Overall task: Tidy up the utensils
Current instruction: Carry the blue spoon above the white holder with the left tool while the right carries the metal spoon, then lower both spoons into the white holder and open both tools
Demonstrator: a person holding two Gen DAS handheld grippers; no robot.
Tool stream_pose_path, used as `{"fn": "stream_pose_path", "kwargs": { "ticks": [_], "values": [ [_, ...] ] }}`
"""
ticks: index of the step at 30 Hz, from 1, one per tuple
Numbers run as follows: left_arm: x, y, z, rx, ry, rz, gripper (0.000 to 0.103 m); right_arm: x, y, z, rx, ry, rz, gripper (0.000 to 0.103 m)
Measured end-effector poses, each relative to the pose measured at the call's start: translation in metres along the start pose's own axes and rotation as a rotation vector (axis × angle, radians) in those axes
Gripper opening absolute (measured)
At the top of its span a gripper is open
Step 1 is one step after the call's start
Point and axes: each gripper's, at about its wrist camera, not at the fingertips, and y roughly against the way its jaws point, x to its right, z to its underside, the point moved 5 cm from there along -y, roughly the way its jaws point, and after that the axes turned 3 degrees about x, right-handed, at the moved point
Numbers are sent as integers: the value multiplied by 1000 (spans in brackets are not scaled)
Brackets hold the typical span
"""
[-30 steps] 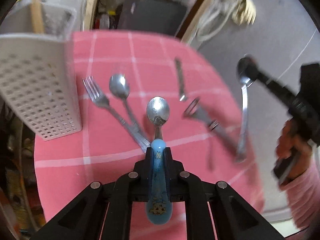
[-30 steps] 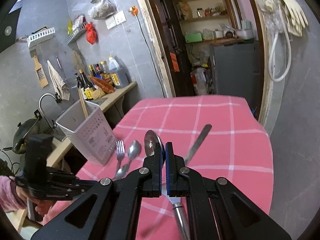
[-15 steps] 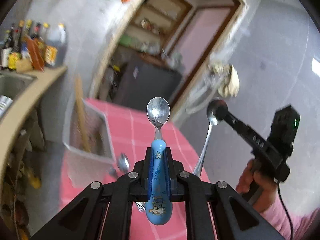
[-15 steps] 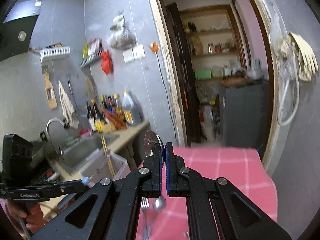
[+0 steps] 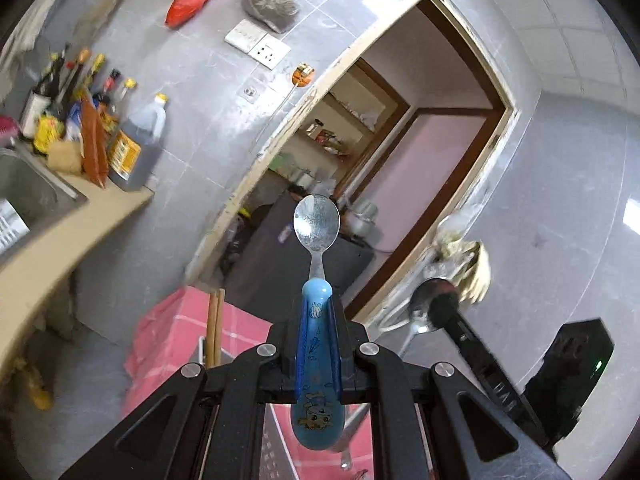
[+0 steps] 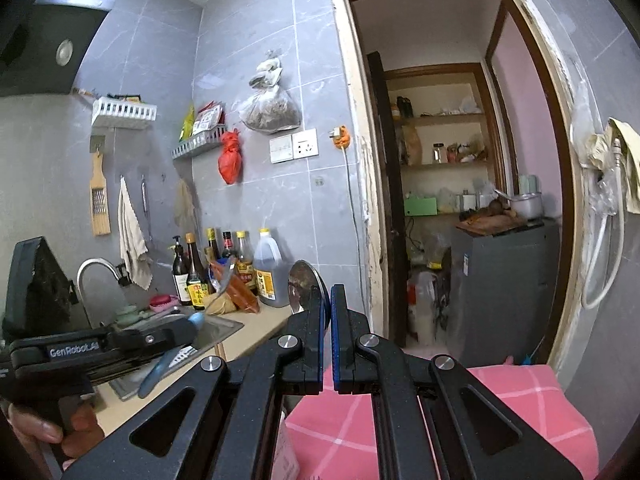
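Note:
My left gripper [image 5: 318,312] is shut on a blue-handled spoon [image 5: 317,320], its steel bowl pointing up and forward, held high above the pink checked tablecloth [image 5: 172,332]. My right gripper [image 6: 329,300] is shut on a steel spoon [image 6: 302,286], whose bowl stands edge-on above the left finger. That spoon and the right gripper also show in the left wrist view [image 5: 430,304]. The left gripper with the blue spoon shows at the left of the right wrist view [image 6: 172,332]. The white perforated utensil holder [image 5: 276,440] with wooden chopsticks [image 5: 214,328] lies below the left gripper, mostly hidden.
A counter [image 6: 248,332] with a sink [image 6: 216,330], tap and several sauce bottles [image 6: 224,272] stands to the left. A doorway [image 6: 460,200] with shelves and a grey cabinet [image 6: 504,280] is ahead. The pink table [image 6: 520,420] is low in view.
Both grippers have tilted up and risen from the table with their spoons. The table's forks, spoon and knife have dropped out of view; the walls and doorway now fill both views.

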Motion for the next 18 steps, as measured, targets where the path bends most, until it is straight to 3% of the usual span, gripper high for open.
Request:
{"fn": "stream_pose_path", "kwargs": {
  "ticks": [10, 18],
  "values": [
    [-40, -7, 33, 33, 40, 44, 10, -14, -9, 45, -15, 40, -41, 3],
    [-39, -4, 40, 57, -43, 66, 10, -16, -9, 63, -30, 25, -67, 3]
  ]
}}
